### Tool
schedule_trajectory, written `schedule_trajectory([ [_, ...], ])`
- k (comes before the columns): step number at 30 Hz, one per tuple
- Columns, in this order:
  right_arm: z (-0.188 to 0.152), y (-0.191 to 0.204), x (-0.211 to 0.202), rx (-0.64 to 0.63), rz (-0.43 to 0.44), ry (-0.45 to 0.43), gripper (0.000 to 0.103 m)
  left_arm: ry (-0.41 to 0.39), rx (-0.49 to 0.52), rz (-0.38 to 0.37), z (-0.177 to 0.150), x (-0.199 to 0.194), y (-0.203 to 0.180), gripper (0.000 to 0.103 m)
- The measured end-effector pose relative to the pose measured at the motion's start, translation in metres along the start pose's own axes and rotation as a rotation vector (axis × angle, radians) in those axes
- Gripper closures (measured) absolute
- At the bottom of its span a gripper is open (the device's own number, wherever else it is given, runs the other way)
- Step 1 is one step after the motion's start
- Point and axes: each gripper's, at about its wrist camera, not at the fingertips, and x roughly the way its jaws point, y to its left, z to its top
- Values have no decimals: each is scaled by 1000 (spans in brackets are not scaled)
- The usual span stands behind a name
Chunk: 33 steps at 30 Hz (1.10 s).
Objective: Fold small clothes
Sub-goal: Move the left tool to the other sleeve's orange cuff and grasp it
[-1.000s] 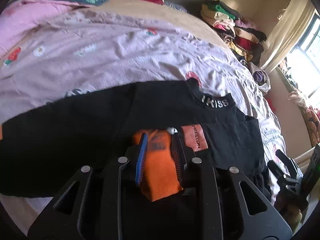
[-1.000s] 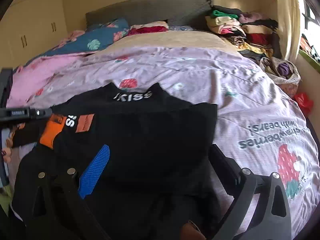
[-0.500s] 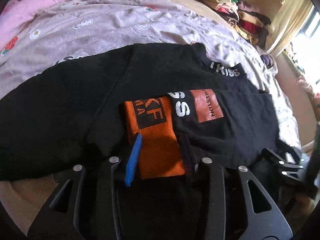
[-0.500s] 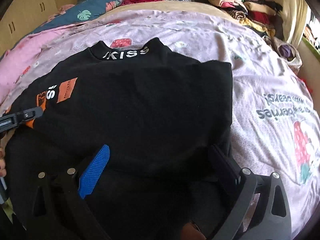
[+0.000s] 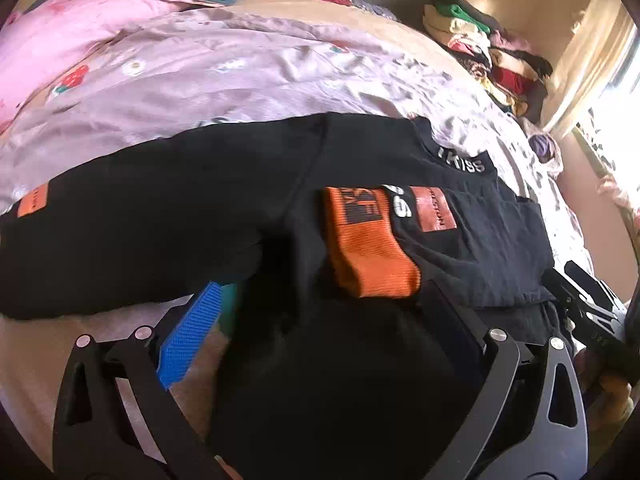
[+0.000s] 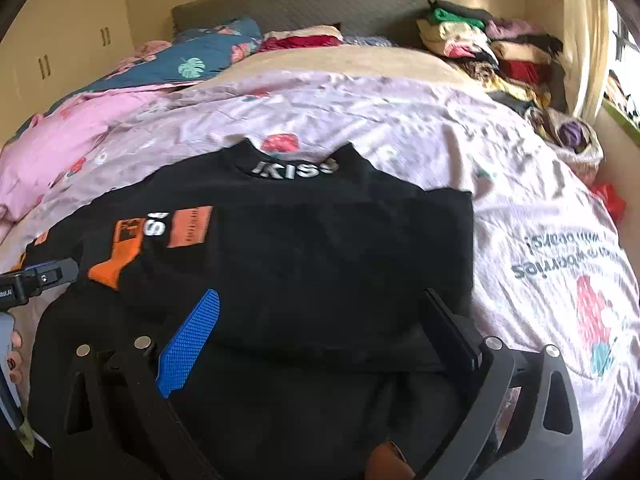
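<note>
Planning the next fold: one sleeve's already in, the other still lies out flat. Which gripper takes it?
Left, probably. The left gripper is open and empty beside the spread sleeve; the right gripper sits across the shirt.

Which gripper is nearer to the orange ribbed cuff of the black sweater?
Left. The left gripper stands open just below the orange ribbed cuff; the right gripper is open farther right over the black sweater.

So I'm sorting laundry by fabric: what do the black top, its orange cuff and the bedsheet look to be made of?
Black top: soft matte knit, likely cotton jersey; it drapes limp without shine.
Orange cuff: ribbed knit, with fine ridges visible.
Bedsheet: thin, smooth printed woven cloth, creased finely; cotton or a blend, I can't tell which.
</note>
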Motion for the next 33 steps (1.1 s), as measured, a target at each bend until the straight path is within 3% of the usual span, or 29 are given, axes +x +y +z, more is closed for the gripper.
schedule_trajectory([
  [9, 1, 62, -16, -88, 56, -51, 4, -49, -88, 37, -4, -27, 42, 10],
  [33, 3, 189, -25, -249, 174, -49, 4, -89, -277, 93, -27, -61, 142, 10],
])
